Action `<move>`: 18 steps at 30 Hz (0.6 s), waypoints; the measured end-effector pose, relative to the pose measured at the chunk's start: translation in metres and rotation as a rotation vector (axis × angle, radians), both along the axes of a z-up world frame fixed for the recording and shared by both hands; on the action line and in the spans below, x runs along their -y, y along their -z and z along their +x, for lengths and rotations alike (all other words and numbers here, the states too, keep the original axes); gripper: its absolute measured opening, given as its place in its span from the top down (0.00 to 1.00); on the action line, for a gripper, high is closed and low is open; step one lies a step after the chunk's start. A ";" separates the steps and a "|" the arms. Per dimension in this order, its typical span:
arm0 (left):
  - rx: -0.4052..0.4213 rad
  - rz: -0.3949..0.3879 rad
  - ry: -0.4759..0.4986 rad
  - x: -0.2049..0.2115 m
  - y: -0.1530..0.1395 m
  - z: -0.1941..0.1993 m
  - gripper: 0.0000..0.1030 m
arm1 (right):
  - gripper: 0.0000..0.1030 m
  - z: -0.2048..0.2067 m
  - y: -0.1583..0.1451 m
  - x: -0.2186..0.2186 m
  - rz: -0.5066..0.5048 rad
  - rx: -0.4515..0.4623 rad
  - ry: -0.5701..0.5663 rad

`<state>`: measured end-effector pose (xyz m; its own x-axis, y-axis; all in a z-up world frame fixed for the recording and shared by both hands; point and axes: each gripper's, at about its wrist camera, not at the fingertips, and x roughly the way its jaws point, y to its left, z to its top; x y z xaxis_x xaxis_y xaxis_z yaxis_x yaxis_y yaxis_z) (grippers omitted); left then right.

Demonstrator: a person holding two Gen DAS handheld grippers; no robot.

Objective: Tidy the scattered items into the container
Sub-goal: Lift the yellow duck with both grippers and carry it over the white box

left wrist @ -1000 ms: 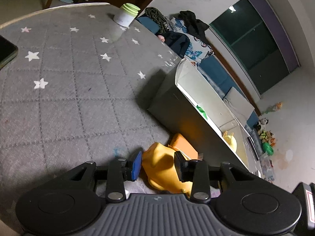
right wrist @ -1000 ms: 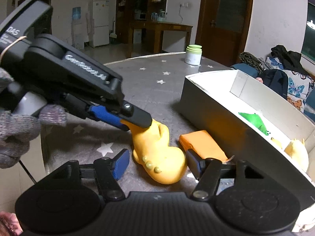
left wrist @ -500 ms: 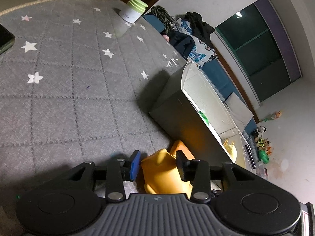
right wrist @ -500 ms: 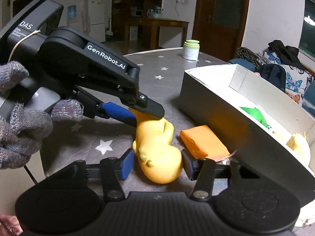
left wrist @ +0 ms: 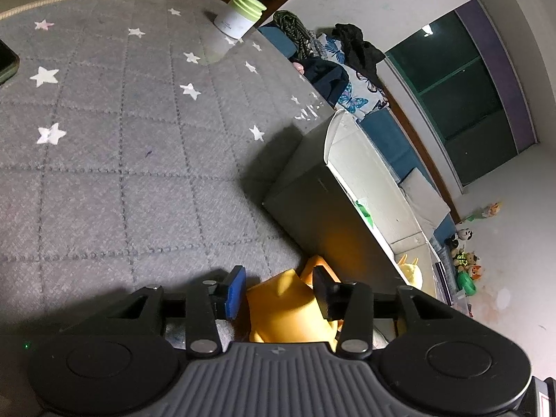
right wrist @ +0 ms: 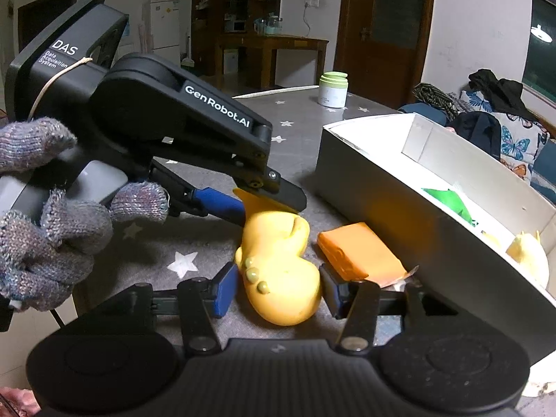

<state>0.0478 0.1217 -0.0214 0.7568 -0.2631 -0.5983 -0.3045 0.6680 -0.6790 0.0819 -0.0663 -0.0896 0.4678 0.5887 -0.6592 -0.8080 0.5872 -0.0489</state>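
While lengthwise between clamped right fingers (right wrist: 225, 289) — yellow toy (right wrist: 278, 278), tail amid open left fingers (right wrist: 222, 205).

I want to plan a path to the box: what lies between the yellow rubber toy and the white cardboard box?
A flat orange packet lies on the grey mat between the yellow rubber toy and the white cardboard box, seen best in the right wrist view.

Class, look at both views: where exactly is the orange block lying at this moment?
In the right wrist view the orange block lies flat on the grey star cloth, between the yellow toy on its left and the white box on its right.
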 end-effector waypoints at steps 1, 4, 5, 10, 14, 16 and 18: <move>0.002 0.006 0.000 0.001 -0.001 -0.001 0.57 | 0.51 0.000 0.000 0.000 0.003 -0.002 -0.001; 0.010 0.007 -0.003 0.001 -0.003 -0.004 0.60 | 0.52 -0.003 -0.001 0.002 0.006 -0.003 -0.005; 0.013 0.008 0.000 0.001 -0.005 -0.004 0.60 | 0.53 -0.004 -0.001 0.002 0.005 0.000 -0.006; 0.023 0.034 0.023 0.007 -0.009 -0.002 0.63 | 0.53 -0.008 -0.003 -0.001 -0.010 0.016 -0.017; 0.022 0.073 0.050 0.013 -0.011 0.001 0.63 | 0.53 -0.012 -0.003 -0.004 -0.020 0.044 -0.030; 0.022 0.077 0.056 0.014 -0.010 0.001 0.62 | 0.54 -0.012 -0.002 -0.004 -0.023 0.040 -0.029; 0.010 0.052 0.050 0.012 -0.007 0.001 0.62 | 0.55 -0.012 -0.002 -0.002 -0.016 0.028 -0.025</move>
<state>0.0492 0.1097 -0.0141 0.7493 -0.2692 -0.6051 -0.2636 0.7169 -0.6454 0.0699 -0.0641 -0.0876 0.4713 0.5901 -0.6554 -0.8207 0.5656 -0.0809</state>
